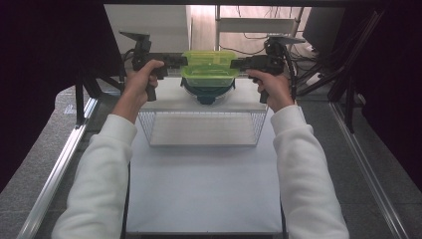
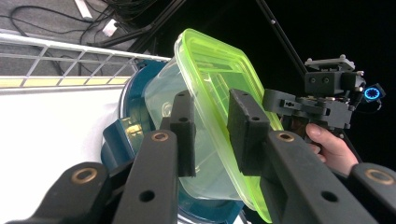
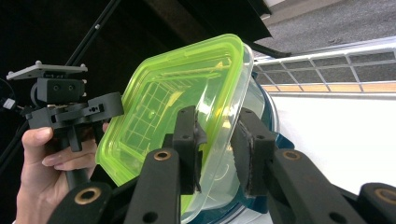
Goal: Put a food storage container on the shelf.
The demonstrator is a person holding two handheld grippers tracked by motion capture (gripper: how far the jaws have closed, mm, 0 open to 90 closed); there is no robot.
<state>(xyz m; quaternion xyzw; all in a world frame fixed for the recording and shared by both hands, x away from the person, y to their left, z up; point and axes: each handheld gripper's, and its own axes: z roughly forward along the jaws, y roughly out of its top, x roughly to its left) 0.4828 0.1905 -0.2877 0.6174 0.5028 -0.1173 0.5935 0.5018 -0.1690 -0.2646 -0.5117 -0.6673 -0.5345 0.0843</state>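
- While the lidded container (image 1: 209, 68) sits between them, left gripper (image 1: 183, 60) and right gripper (image 1: 234, 63) each pinch an end rim.
- Underneath, a teal bowl (image 1: 208, 93) carries it; wire basket (image 1: 201, 128) nearby.

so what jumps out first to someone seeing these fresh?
The clear tub with the lime-green lid, at the far middle of the table, with the left gripper and the right gripper on its two ends. Under it sits a dark teal container, on a raised white shelf. Nearer the person, below the shelf, is a wire basket.
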